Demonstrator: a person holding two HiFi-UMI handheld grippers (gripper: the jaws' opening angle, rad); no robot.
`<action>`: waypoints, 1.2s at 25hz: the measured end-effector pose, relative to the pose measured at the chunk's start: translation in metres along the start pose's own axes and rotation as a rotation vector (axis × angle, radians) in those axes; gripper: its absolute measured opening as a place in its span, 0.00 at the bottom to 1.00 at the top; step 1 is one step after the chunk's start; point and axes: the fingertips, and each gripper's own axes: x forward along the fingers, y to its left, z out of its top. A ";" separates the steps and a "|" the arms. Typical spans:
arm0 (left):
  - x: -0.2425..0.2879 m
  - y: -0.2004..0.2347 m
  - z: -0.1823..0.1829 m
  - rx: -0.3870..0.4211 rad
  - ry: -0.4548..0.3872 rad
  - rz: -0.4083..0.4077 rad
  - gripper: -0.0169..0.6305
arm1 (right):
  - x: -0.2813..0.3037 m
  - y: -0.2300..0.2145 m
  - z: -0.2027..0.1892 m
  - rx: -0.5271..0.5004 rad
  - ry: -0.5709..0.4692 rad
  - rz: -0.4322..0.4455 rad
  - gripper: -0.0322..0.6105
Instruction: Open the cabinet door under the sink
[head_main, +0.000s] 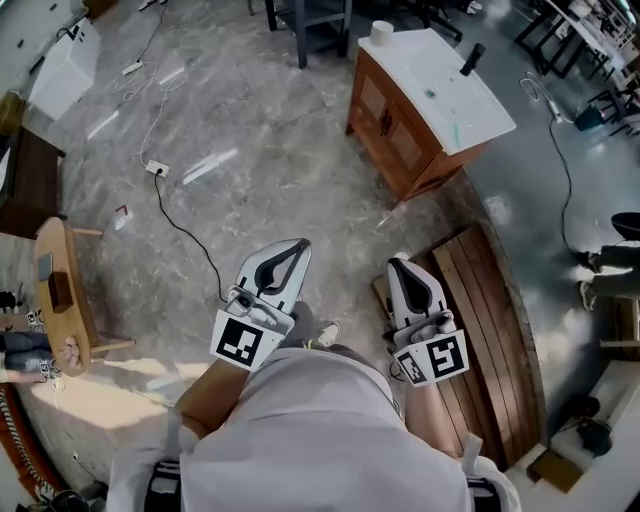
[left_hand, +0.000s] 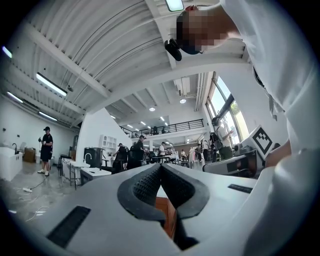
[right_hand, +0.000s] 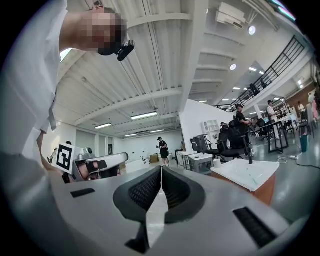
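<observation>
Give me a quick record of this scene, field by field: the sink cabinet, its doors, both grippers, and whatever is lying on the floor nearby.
Sink cabinet: wooden, white basin top, ahead and to the right, apart from both grippers
Cabinet doors: closed
Left hand-held gripper: jaws together, nothing between them
Right hand-held gripper: jaws together, nothing between them
Floor: slatted wooden board at the right, black cable at the left
Task state: door not yet touched

I can read no words, numbers or brands anywhere; the left marker cube (head_main: 241, 341) and right marker cube (head_main: 441, 357) bear only black-and-white square patterns.
</observation>
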 end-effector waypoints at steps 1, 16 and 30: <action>0.003 0.002 -0.002 0.000 0.005 0.004 0.05 | 0.002 -0.001 -0.001 0.008 0.002 0.005 0.10; 0.143 0.133 -0.053 -0.097 0.024 -0.027 0.05 | 0.159 -0.088 0.000 0.042 0.065 -0.002 0.10; 0.259 0.287 -0.078 -0.158 0.059 -0.117 0.05 | 0.343 -0.129 0.027 0.023 0.136 -0.014 0.10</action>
